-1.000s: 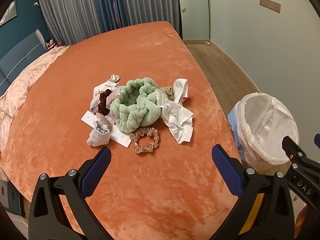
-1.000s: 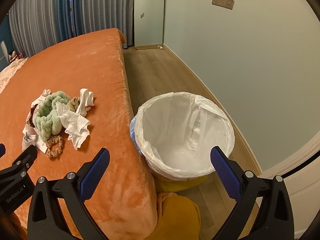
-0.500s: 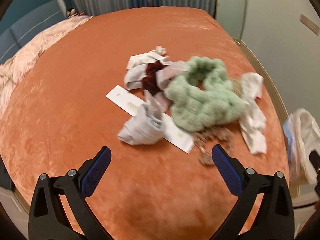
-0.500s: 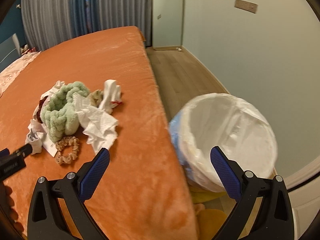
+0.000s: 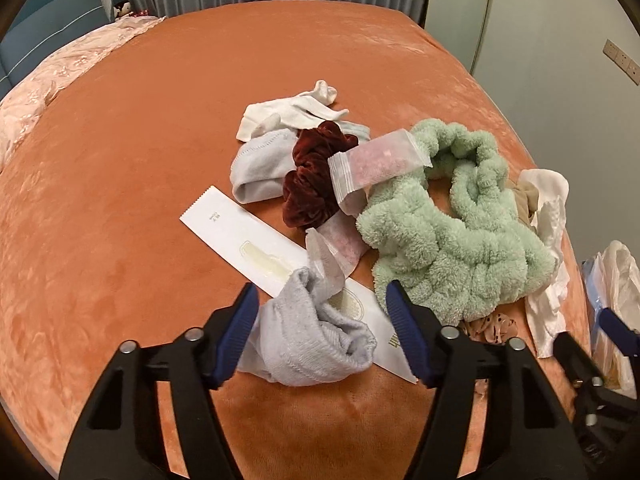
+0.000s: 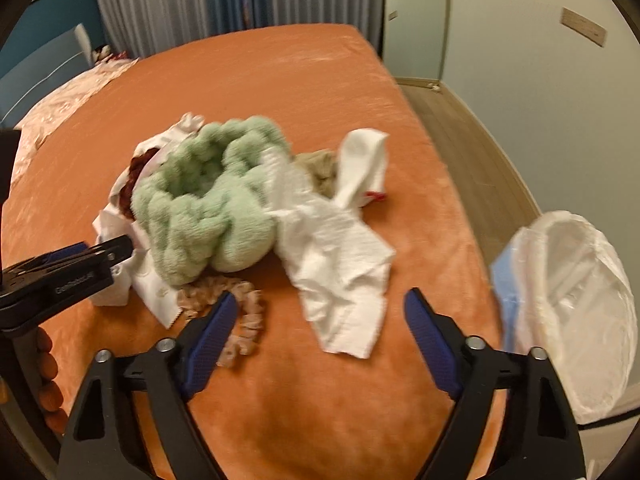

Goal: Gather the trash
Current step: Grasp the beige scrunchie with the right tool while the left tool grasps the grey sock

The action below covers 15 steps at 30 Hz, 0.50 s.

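Observation:
A pile lies on the orange bed (image 5: 120,168). It holds a long white paper wrapper (image 5: 256,248), clear plastic packets (image 5: 376,164), a crumpled white tissue (image 6: 336,256), a green fluffy headband (image 5: 456,236), socks and scrunchies. My left gripper (image 5: 320,300) is open, its fingers on either side of a grey sock (image 5: 308,340) that lies on the wrapper. My right gripper (image 6: 320,312) is open just in front of the tissue's near end. The white-lined bin (image 6: 572,304) stands beside the bed at the right.
A dark red scrunchie (image 5: 312,176), a beige scrunchie (image 6: 240,316) and white socks (image 5: 296,114) are mixed in the pile. The bed's right edge drops to a wood floor (image 6: 460,140). A pink pillow (image 5: 52,76) lies at the far left.
Both grippers have moved in close over the pile. The left has come down around the grey sock; the right has swung left from the bin toward the tissue.

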{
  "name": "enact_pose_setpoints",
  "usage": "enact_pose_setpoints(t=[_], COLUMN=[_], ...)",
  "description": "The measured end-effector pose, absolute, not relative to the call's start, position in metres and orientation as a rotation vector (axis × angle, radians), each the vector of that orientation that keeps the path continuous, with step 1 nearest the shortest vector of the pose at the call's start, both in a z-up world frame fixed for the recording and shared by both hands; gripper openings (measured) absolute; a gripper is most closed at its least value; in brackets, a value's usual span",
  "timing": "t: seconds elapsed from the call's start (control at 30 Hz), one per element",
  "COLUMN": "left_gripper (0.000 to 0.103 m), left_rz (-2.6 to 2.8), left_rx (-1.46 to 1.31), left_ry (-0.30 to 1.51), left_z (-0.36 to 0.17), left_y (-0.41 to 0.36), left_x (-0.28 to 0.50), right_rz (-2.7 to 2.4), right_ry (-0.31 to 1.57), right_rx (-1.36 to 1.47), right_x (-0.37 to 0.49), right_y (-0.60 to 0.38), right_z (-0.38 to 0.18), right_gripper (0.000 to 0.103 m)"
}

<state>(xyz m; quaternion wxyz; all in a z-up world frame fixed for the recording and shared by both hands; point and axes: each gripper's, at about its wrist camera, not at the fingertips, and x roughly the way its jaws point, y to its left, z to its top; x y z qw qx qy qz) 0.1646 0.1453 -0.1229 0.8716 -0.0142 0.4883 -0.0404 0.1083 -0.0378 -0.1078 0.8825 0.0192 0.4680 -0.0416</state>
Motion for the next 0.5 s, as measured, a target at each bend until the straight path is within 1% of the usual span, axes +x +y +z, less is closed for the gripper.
enact_pose_setpoints(t=[0.03,0.07,0.13,0.17,0.2,0.23,0.27,0.3,0.37,0.4,0.47,0.5], left_gripper=[0.052,0.049,0.035,0.033,0.03,0.025,0.023,0.022,0.018,0.016,0.013,0.012], left_rz=[-0.089,-0.09,-0.081,-0.072,-0.071,-0.069,-0.064,-0.063,-0.057,-0.056,-0.046,-0.044], left_rx=[-0.033,-0.036,-0.045,-0.047,-0.053,-0.06,-0.063,-0.066,-0.075,-0.075,-0.072,-0.074], left_ry=[1.022,1.029,1.032,1.027,1.023,1.02,1.015,1.011,1.002,1.0,0.991,0.99], left_z=[-0.124,-0.126,-0.129,-0.13,-0.13,-0.131,-0.131,-0.13,-0.13,-0.129,-0.127,-0.126], left_y=[0.146,0.146,0.15,0.152,0.155,0.157,0.158,0.16,0.162,0.162,0.161,0.162], left_x=[0.165,0.165,0.164,0.163,0.161,0.159,0.158,0.156,0.151,0.149,0.144,0.141], right_rz=[-0.072,-0.061,-0.045,-0.039,-0.037,-0.033,-0.028,-0.025,-0.022,-0.032,-0.034,-0.024], right_ry=[0.987,0.998,1.016,1.024,1.034,1.049,1.067,1.08,1.106,1.109,1.106,1.111], right_rx=[0.038,0.04,0.045,0.047,0.044,0.05,0.064,0.077,0.102,0.104,0.097,0.1], right_x=[0.112,0.114,0.119,0.122,0.125,0.128,0.131,0.132,0.134,0.134,0.13,0.128], right_y=[-0.032,-0.027,-0.02,-0.018,-0.015,-0.013,-0.012,-0.012,-0.013,-0.013,-0.013,-0.013], right_z=[-0.112,-0.116,-0.124,-0.128,-0.131,-0.135,-0.141,-0.145,-0.153,-0.156,-0.155,-0.154], right_gripper=[0.069,0.067,0.063,0.062,0.057,0.053,0.05,0.044,0.04,0.036,0.026,0.016])
